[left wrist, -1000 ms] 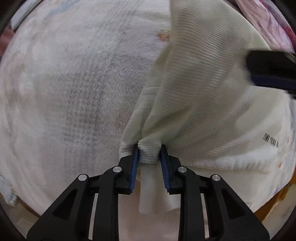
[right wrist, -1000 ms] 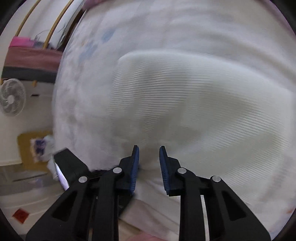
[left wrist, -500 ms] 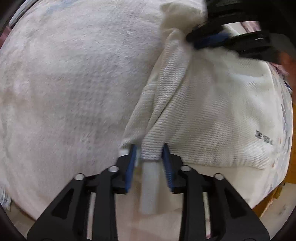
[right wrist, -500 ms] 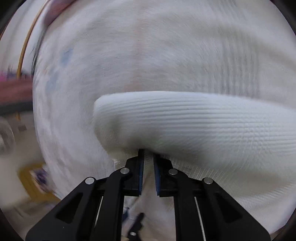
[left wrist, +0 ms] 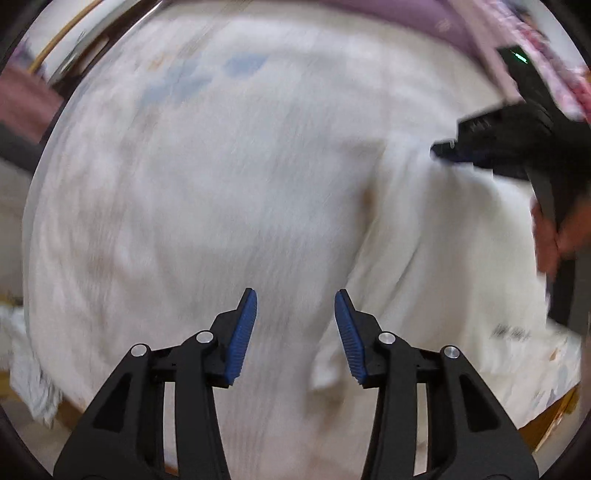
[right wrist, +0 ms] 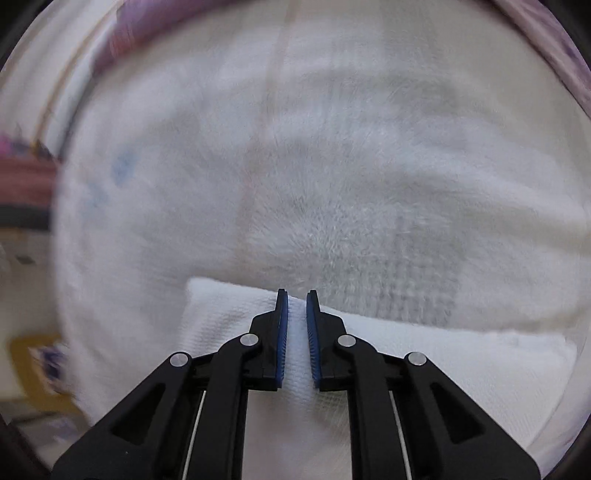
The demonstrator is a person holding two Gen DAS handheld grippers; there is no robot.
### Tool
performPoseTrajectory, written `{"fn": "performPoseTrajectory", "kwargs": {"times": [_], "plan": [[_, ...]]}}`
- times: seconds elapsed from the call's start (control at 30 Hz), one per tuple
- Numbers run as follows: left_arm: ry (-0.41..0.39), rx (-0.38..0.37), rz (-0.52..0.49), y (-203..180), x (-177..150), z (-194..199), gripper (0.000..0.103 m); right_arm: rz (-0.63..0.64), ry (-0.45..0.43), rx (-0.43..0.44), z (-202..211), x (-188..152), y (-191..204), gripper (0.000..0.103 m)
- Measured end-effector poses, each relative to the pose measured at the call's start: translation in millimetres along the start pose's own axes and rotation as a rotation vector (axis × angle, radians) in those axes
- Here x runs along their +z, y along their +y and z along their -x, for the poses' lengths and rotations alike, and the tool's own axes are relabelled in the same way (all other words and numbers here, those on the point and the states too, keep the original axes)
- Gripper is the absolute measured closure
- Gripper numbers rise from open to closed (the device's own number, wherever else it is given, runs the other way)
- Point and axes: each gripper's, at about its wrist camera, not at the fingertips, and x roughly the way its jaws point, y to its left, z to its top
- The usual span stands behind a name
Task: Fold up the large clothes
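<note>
A cream knitted garment (left wrist: 443,266) lies at the right of the left wrist view on a white fluffy blanket (left wrist: 207,192). My left gripper (left wrist: 295,310) is open and empty, above the blanket just left of the garment. My right gripper (right wrist: 296,299) is shut on a fold of the garment (right wrist: 424,354), which spreads under and to both sides of its fingers. The right gripper also shows in the left wrist view (left wrist: 447,153) at the garment's far edge, held by a hand. Both views are blurred.
The blanket (right wrist: 332,184) covers a bed. Purple and patterned bedding (left wrist: 424,18) lies along the far edge. A wooden bed edge (left wrist: 546,417) shows at the lower right. Floor and a yellow mat (right wrist: 33,365) lie off the left side.
My left gripper has let go of the garment's edge, opened wide and pulled back. My right gripper has closed on a fold of the garment and keeps hold of it.
</note>
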Motion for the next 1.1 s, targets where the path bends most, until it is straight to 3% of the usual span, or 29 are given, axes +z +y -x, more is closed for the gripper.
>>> {"fn": "performPoseTrajectory", "kwargs": {"times": [0.13, 0.2, 0.27, 0.3, 0.37, 0.47, 0.53, 0.6, 0.7, 0.8, 0.87, 1.0, 1.1], "plan": [[-0.071, -0.137, -0.049, -51, 53, -9, 0.058, 0.005, -0.066, -0.064, 72, -24, -26, 0.091], [-0.05, -0.166, -0.068, -72, 73, -32, 0.062, -0.018, -0.059, -0.191, 86, -44, -54, 0.091], [0.012, -0.14, -0.091, -87, 91, -74, 0.069, -0.057, -0.036, -0.293, 74, -57, -82, 0.089], [0.055, -0.129, -0.1, -92, 97, -100, 0.069, -0.093, -0.023, -0.3, 63, -59, -98, 0.092], [0.059, -0.17, -0.069, -92, 101, -122, 0.068, -0.155, 0.002, -0.208, 32, -56, -131, 0.093], [0.103, -0.197, -0.042, -84, 111, -123, 0.067, -0.179, 0.05, -0.202, 23, -43, -132, 0.093], [0.099, -0.164, -0.069, -78, 98, -101, 0.068, -0.128, 0.063, -0.227, 30, -47, -122, 0.093], [0.087, -0.112, -0.115, -72, 64, -73, 0.067, -0.101, 0.113, -0.21, 39, -73, -114, 0.092], [0.117, -0.104, -0.144, -66, 6, -54, 0.067, -0.126, 0.165, -0.185, 38, -130, -112, 0.092], [0.253, -0.08, -0.14, -59, -75, -70, 0.068, -0.155, 0.199, -0.189, 27, -188, -108, 0.092], [0.255, -0.101, -0.103, -46, -111, -73, 0.068, -0.151, 0.176, -0.206, 27, -219, -101, 0.092], [0.292, -0.156, 0.018, -21, -142, -72, 0.067, -0.191, 0.253, -0.183, 14, -264, -101, 0.093], [0.276, -0.148, -0.023, -24, -138, -66, 0.066, -0.191, 0.244, -0.179, 2, -264, -105, 0.092]]}}
